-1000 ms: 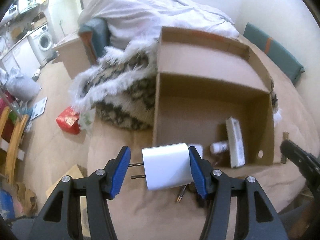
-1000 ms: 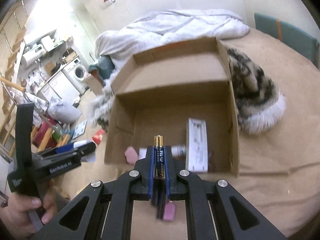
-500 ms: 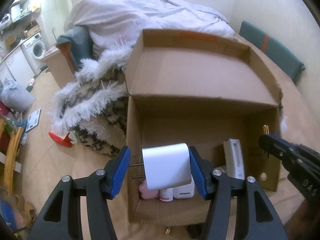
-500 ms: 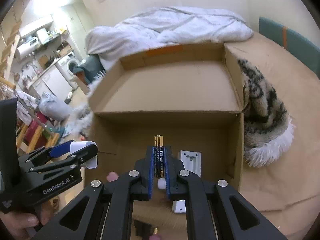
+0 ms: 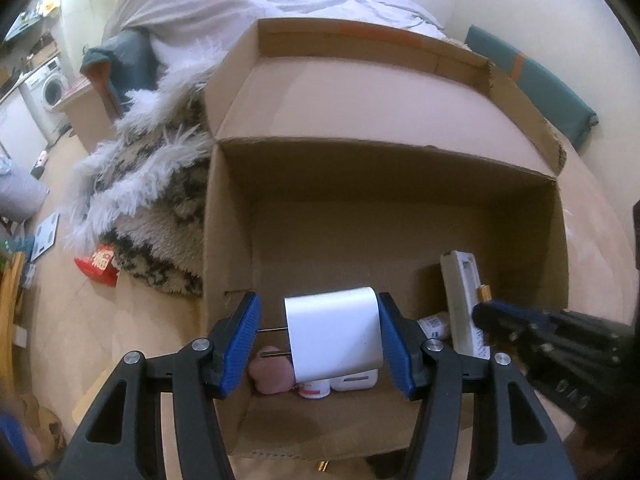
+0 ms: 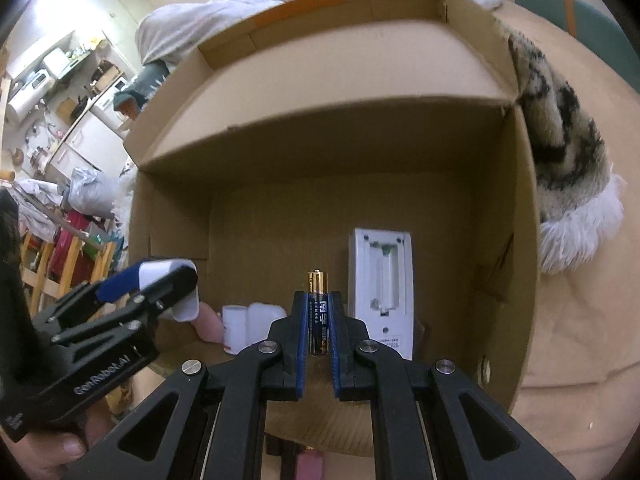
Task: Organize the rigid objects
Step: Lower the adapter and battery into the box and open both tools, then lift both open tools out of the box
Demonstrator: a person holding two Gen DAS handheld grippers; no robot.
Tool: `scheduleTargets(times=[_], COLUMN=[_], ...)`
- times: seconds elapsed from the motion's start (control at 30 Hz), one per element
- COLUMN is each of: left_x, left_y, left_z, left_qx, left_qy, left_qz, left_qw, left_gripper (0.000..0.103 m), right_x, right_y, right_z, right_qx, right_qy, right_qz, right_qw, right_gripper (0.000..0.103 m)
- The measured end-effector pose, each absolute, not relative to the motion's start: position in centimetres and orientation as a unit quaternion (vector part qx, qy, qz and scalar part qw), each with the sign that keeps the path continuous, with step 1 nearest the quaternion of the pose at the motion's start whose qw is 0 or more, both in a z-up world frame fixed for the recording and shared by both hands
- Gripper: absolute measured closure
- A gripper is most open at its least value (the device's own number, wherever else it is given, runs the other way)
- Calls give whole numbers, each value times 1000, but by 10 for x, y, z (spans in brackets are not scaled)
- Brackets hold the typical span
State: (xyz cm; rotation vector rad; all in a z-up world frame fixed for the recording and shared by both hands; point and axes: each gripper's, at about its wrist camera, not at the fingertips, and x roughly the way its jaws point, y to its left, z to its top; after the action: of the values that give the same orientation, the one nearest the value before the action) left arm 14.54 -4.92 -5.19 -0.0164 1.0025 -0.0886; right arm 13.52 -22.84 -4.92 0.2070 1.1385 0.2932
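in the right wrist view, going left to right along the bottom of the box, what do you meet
left gripper holding the white charger → pink object → small white bottle → battery in the right gripper → white remote, back up with its battery bay open → box right wall

Both grippers (image 5: 320, 340) (image 6: 318, 332): black frames, blue ribbed pads (image 5: 240, 344), silver screws (image 6: 266, 347); white "GenRobot.AI" lettering (image 6: 102, 376) on left housing.

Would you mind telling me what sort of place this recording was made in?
Most likely a small lived-in flat or studio: a bed with a rumpled white duvet, a washing machine beside kitchen counters, and a shaggy rug next to the cardboard box.
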Motion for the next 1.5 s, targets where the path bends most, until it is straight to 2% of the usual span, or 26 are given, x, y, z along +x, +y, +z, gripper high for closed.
scheduleTargets(times=[0.6,0.9,0.97,1.03,1.07,1.13,1.17,1.2,1.23,1.27,1.5], left_x=[147,146,145,143,143,142,143,144,144,145,143], left_y=[-53,-54,-59,-62,-63,-63,-64,-64,-64,-63,-63], left_z=[-79,-81,-77,-76,-76,-75,-73,-73,-73,-72,-73], left_qx=[4,11,23,29,28,25,25,26,25,24,16], left_qy=[511,513,504,501,501,503,504,504,504,503,511], left_qz=[-56,-48,-44,-45,-47,-51,-52,-52,-51,-50,-48], left_qw=[858,857,862,864,864,862,862,862,862,863,858], left_gripper=[48,48,45,30,30,30,30,30,30,30,30], right_x=[144,144,144,144,144,144,145,144,143,143,144], right_y=[-219,-221,-223,-226,-228,-231,-232,-234,-236,-237,-237], right_z=[-71,-68,-66,-63,-62,-58,-57,-55,-53,-51,-50], right_qx=[93,103,113,126,131,141,144,149,153,157,155], right_qy=[576,567,560,554,550,542,538,533,528,524,525], right_qz=[129,125,126,125,125,125,123,120,117,118,123], right_qw=[802,808,811,814,815,819,821,824,827,829,828], right_gripper=[92,92,92,92,91,80,63,33,23,20,20])
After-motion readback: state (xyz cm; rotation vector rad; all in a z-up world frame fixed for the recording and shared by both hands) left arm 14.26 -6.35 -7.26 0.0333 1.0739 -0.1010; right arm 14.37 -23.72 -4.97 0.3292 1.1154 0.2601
